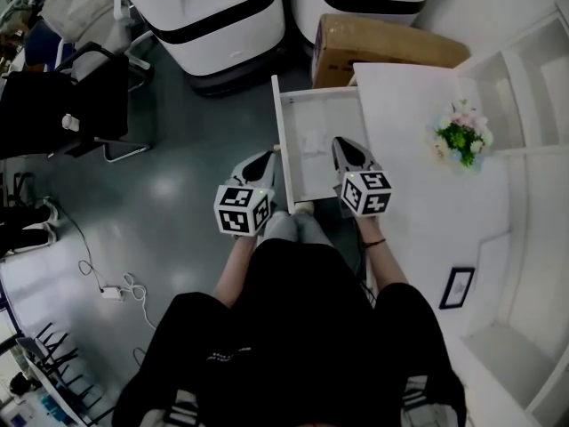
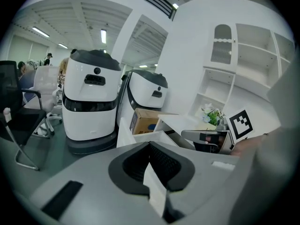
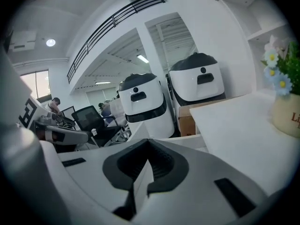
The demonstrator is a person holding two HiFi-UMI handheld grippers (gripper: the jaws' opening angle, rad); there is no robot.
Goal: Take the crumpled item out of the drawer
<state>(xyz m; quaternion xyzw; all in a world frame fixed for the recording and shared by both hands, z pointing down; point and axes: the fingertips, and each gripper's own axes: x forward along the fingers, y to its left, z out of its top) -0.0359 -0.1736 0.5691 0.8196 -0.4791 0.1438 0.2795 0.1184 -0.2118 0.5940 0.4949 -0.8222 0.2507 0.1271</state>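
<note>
A white drawer stands pulled out from the white desk. A small, pale crumpled item lies on its floor, faint against the white. My right gripper hovers over the drawer's right side, just right of the item, with its jaws shut and nothing in them. My left gripper hangs just outside the drawer's left wall, shut and empty too. In the left gripper view the left gripper points at the drawer's far end. In the right gripper view the right gripper looks along the desk edge, and the item is hidden.
A cardboard box and two large white machines stand beyond the drawer. A flower pot and a small picture frame sit on the desk. A black chair and floor cables lie to the left.
</note>
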